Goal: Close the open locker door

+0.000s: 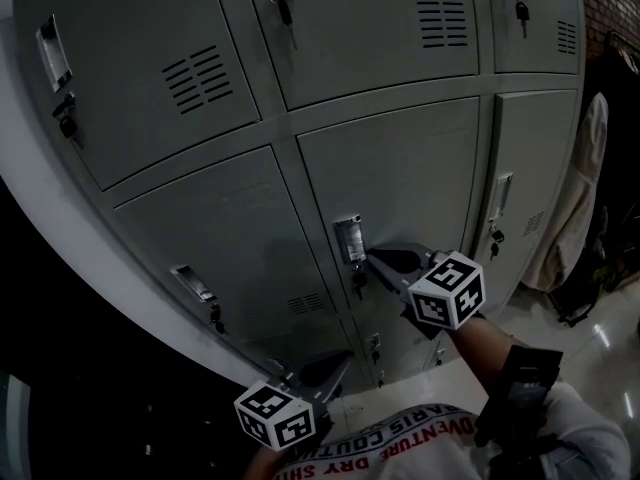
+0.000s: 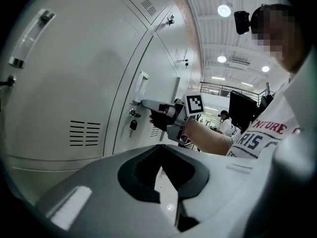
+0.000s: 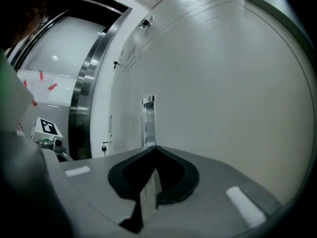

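The grey locker door [image 1: 400, 178] in the middle column carries a metal handle plate [image 1: 349, 239] with a key [image 1: 357, 284] hanging under it. It looks flush with the neighbouring doors. My right gripper [image 1: 372, 256] is shut, and its tip rests against the door just below the handle plate. The left gripper view shows the right gripper [image 2: 144, 103] from the side, touching under the handle [image 2: 140, 88]. In the right gripper view the door [image 3: 213, 83] fills the picture beyond the closed tips [image 3: 155, 148]. My left gripper [image 1: 345, 360] is shut and empty, low near the bottom lockers.
Rows of similar locker doors [image 1: 150, 58] surround it, several with keys in their locks. A pale garment [image 1: 575, 198] hangs at the right end of the lockers. A shiny floor [image 1: 570, 338] lies below on the right. The person's forearm [image 2: 208, 138] reaches toward the door.
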`<action>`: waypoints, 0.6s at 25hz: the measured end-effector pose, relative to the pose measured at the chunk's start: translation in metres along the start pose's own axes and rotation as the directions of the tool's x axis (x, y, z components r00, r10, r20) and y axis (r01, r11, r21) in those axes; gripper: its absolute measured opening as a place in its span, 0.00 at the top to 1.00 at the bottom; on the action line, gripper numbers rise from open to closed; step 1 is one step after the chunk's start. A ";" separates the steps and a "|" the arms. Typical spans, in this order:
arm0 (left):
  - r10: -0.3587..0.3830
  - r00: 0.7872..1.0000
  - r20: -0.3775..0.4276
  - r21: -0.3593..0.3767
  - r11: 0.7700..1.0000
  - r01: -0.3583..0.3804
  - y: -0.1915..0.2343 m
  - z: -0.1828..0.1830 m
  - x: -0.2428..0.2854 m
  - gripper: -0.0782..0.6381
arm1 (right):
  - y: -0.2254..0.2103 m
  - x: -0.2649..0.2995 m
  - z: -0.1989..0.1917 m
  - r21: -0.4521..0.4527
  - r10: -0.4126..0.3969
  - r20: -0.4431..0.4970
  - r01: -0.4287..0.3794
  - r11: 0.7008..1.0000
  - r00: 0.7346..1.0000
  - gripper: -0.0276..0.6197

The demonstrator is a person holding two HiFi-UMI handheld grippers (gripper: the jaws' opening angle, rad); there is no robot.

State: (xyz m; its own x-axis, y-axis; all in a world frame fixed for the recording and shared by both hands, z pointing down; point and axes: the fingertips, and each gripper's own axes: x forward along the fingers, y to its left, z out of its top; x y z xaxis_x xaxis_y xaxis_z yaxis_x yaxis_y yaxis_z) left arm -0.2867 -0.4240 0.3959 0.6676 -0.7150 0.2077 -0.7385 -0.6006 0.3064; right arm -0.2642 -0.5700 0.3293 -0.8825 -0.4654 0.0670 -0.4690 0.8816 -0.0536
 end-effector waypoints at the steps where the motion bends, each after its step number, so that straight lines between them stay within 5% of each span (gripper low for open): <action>1: 0.004 1.000 -0.002 -0.008 1.000 -0.004 -0.002 -0.003 -0.001 0.88 | 0.001 -0.002 -0.001 0.004 0.001 0.001 -0.001 1.000 1.000 0.97; 9: 0.060 0.998 0.000 -0.038 0.998 -0.060 -0.049 -0.025 -0.016 0.88 | 0.048 -0.076 -0.042 0.090 0.080 -0.046 -0.076 0.993 0.996 0.97; 15: 0.062 0.998 0.015 0.032 0.998 -0.062 -0.151 -0.053 -0.025 0.88 | 0.130 -0.212 -0.100 0.136 0.195 -0.160 -0.174 0.975 0.968 0.97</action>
State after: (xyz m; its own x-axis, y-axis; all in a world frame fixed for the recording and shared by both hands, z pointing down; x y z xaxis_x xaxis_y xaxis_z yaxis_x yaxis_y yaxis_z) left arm -0.1870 -0.2962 0.3939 0.6190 -0.7562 0.2121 -0.7814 -0.5659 0.2629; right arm -0.1343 -0.3486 0.4082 -0.9400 -0.2659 0.2137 -0.3084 0.9301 -0.1994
